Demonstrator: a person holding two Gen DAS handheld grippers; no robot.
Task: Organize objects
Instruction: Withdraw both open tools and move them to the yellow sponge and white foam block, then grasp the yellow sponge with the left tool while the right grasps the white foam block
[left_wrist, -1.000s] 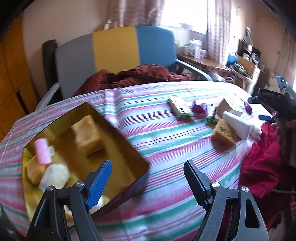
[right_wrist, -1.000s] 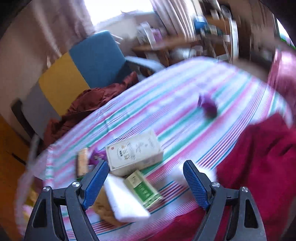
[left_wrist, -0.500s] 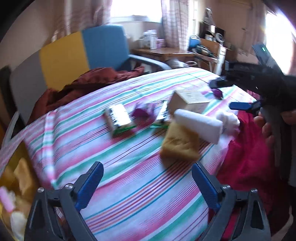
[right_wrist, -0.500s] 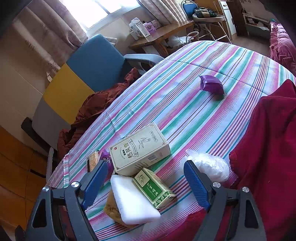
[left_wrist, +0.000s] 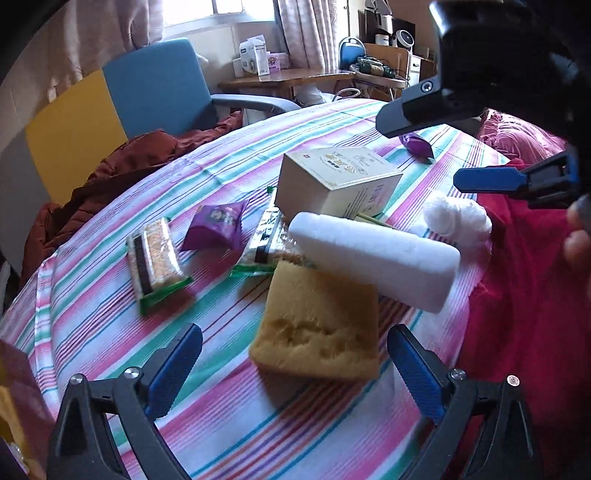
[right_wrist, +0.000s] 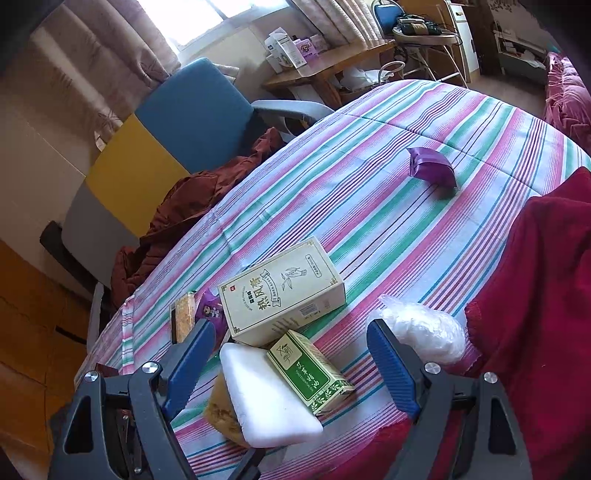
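Observation:
My left gripper (left_wrist: 291, 354) is open low over the striped table, its fingers either side of a yellow sponge (left_wrist: 317, 328) without touching it. A white foam block (left_wrist: 373, 254) leans on the sponge's far edge. Behind lie a cream tea box (left_wrist: 332, 177), a purple packet (left_wrist: 218, 225), a snack bar (left_wrist: 155, 258) and a white plastic wad (left_wrist: 458, 218). My right gripper (right_wrist: 290, 332) hangs open and empty above a small green box (right_wrist: 310, 369), the foam block (right_wrist: 266, 398) and the cream box (right_wrist: 280, 291). It also shows at the upper right of the left wrist view.
A second purple packet (right_wrist: 432, 170) lies alone farther across the table. Red cloth (right_wrist: 535, 295) covers the table's right edge. A blue, yellow and grey armchair (right_wrist: 177, 122) with rust-coloured fabric stands behind. The gold box's corner (left_wrist: 14, 406) shows at the lower left.
The left gripper swung right, away from the gold box to the pile by the sponge, and its jaws spread wider. The right gripper barely moved and stayed open.

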